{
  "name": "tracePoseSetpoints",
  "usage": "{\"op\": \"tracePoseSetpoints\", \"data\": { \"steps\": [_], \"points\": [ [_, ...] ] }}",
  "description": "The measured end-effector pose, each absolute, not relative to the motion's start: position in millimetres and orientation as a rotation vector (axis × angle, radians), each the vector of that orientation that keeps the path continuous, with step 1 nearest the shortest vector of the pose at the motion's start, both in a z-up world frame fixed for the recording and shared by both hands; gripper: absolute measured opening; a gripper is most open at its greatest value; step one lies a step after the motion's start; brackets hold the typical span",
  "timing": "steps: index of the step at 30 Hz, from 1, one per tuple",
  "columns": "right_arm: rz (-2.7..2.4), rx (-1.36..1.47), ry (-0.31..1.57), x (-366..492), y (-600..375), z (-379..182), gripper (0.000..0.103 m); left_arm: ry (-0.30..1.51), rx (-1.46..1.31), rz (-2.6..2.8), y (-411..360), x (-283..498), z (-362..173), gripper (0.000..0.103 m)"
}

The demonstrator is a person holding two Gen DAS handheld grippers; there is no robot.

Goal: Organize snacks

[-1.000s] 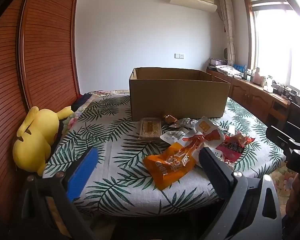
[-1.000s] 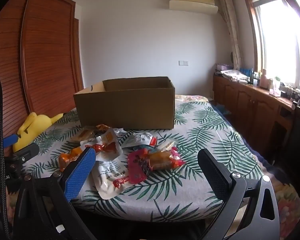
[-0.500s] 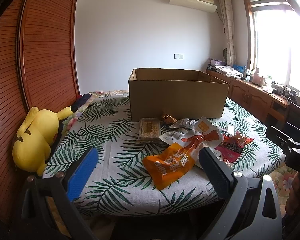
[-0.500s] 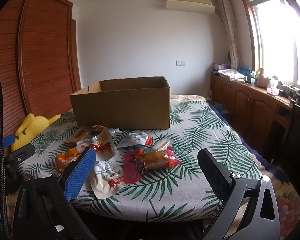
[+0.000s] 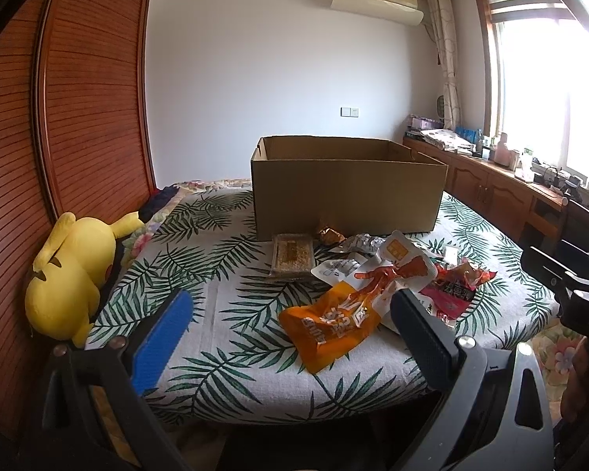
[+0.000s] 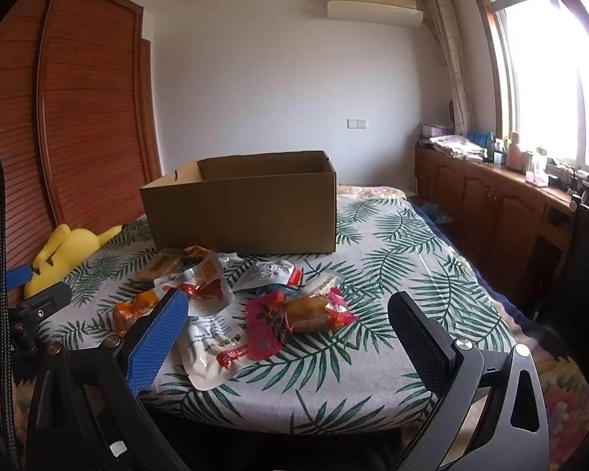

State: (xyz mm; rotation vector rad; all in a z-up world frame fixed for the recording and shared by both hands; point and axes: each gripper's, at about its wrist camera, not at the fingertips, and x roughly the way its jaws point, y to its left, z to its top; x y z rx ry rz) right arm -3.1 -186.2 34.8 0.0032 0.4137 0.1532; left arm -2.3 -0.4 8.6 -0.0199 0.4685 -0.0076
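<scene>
- Plush [image 5: 68, 274] lay at 9 o'clock on the bed [image 5: 216, 274], against the wardrobe [image 5: 78, 117]; not a snack, well apart from the pile.
- Left gripper [image 5: 290, 314] hung wide open and empty short of the bed's near edge, aimed at the orange pack [image 5: 333, 325].
- Clear tray [image 5: 292, 255] sat at 12 o'clock of the orange pack, just in front of the box [image 5: 345, 188].
- Box stood open-topped at 12 o'clock mid-bed; its inside floor was hidden, so contents unknown.
- White pouch [image 5: 392, 271] overlapped the orange pack's far end; a gold wrapper [image 5: 328, 233] and silver wrapper [image 5: 363, 241] lay behind it by the box wall.
- Right gripper [image 6: 286, 322] was also wide open, holding nothing, lined up on the pink pack [image 6: 294, 314] at its 12 o'clock.
- Judged stage: nothing visibly picked yet.
- Risk: packs overlap, so a pinch on one could drag or lift its neighbour.
- Risk: slick film on soft bedding may slip from the pads or get pushed into the cloth.
- Risk: both grippers target the same pile at 12 o'clock; they could clash.
- Risk: the tall box wall could snag a dangling pouch.
</scene>
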Motion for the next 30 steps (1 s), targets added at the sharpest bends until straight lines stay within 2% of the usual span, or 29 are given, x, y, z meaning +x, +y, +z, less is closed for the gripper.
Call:
{"op": "tracePoseSetpoints", "data": {
  "steps": [30],
  "points": [
    [0.154, -0.001, 0.408, -3.5, -186.9, 36.3, 0.103, 0.450, -0.018, -0.017, -1.4, -5.3, 14.5, 0.102]
  ]
}}
